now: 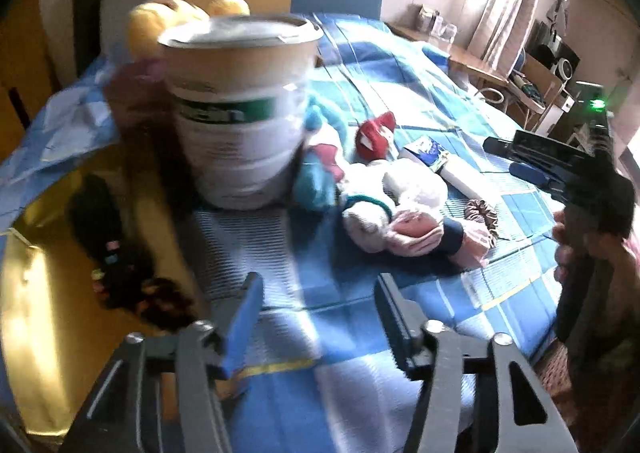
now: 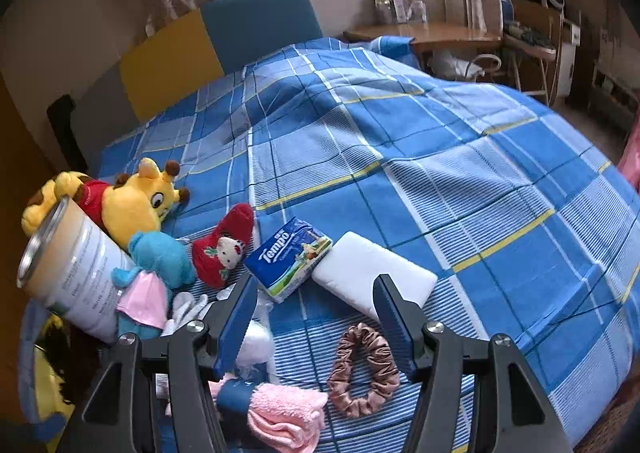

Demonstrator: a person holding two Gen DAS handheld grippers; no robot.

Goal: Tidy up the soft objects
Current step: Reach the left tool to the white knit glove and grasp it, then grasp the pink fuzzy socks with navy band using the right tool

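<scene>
On the bed (image 2: 440, 157), covered in blue check, lie one white can (image 2: 76, 277), one yellow giraffe toy (image 2: 140, 205), one blue plush (image 2: 160, 257), one red plush (image 2: 224, 249), one tissue pack (image 2: 288, 257), one white pad (image 2: 372, 277), one pink towel (image 2: 288, 409) and one brown scrunchie (image 2: 364, 369). The right gripper (image 2: 316, 317) has its fingers apart with nothing between them; the scrunchie lies just below the gap, nearer the right-hand finger, and the towel below the left-hand one. The left gripper (image 1: 318, 313) also stands open and empty over bare cover, the soft things well ahead of it.
</scene>
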